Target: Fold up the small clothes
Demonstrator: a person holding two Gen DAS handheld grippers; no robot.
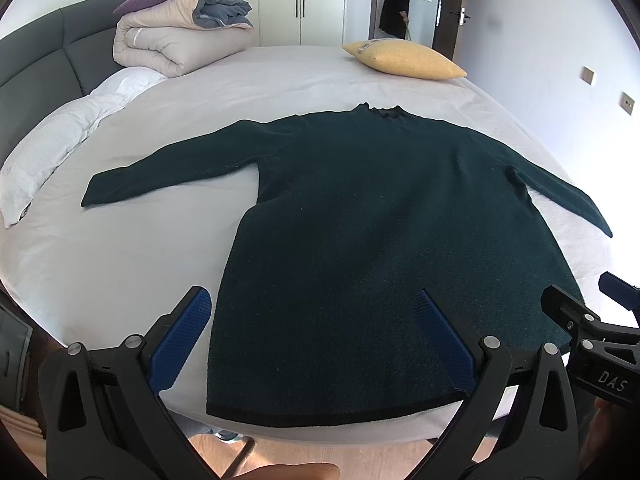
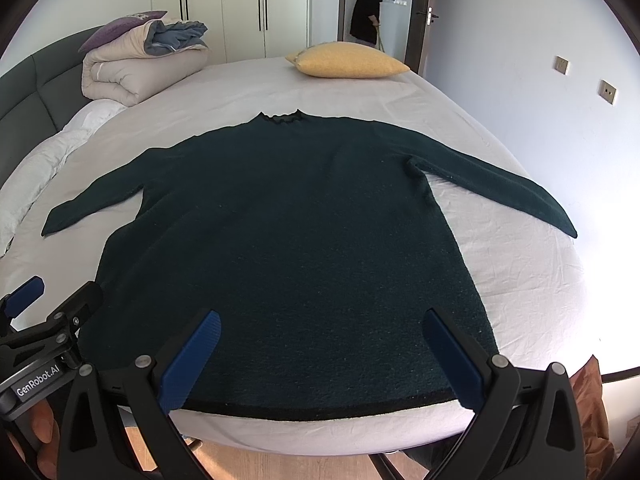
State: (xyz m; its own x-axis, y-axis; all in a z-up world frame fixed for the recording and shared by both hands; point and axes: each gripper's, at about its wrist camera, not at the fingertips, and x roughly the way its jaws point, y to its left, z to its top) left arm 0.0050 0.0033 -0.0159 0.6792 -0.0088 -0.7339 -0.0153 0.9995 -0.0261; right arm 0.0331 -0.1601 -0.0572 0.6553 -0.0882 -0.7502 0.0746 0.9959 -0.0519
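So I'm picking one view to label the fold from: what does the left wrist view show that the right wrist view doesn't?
Only the left wrist view shows the right gripper, open, entering from the right edge over the sweater's hem corner. Only the right wrist view shows the left gripper, open, at the left edge. Both show the dark green sweater spread flat on the bed, sleeves out, plus the yellow pillow and the rolled duvet.

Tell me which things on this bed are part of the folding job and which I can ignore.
Part of the job:
- dark green sweater, spread flat, sleeves out, hem at the near bed edge
- left gripper, open above the hem
- right gripper, open above the hem

Just lying about:
- yellow pillow
- rolled duvet with purple cushion on top
- white pillows
- person in the doorway
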